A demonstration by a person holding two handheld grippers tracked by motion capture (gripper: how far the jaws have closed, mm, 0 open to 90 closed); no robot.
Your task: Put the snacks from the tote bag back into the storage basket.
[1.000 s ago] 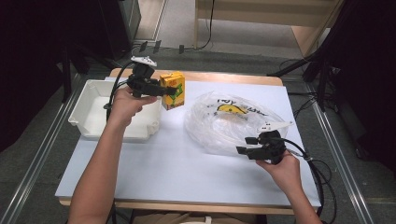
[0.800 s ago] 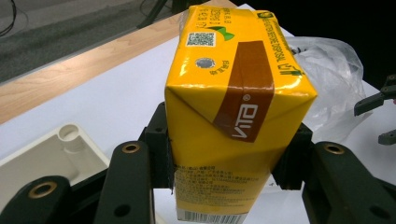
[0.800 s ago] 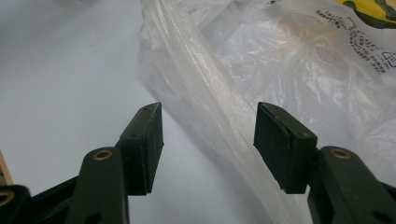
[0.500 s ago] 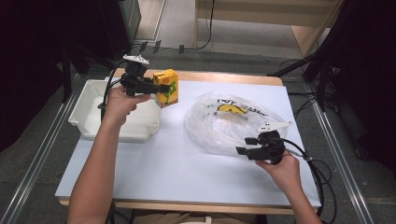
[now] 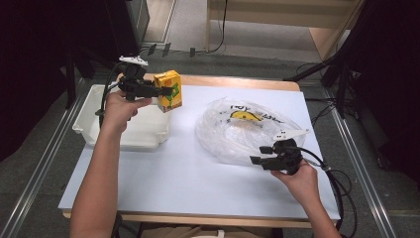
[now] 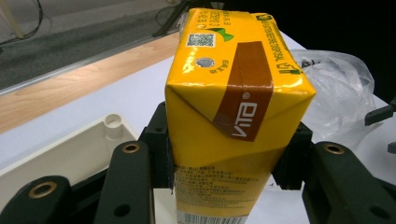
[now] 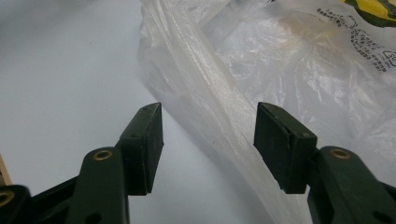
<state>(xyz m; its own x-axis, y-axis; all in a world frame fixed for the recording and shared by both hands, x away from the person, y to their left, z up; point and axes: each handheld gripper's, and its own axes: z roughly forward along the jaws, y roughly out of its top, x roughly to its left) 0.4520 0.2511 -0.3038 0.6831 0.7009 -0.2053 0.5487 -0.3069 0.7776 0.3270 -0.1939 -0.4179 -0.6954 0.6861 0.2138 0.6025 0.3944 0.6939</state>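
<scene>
The left gripper [image 5: 166, 92] is clamped on a yellow drink carton [image 6: 233, 116], its pads pressing the two broad side faces below the folded top, and holds it upright in the air at about ten o'clock on the table [image 5: 188, 178], just past the right end of the white bin [image 5: 91, 126]. The carton looks stiff along its folded edges but its panels would likely dent under a hard squeeze; it is probably full and fairly heavy, with a glossy skin that could slip, so a hold across the mid-body seems soundest. The right gripper [image 5: 257, 154], at about four o'clock, stands wide with nothing pinched, astride the edge of a clear plastic bag [image 5: 237, 134], which looks limp, light and slippery.
</scene>
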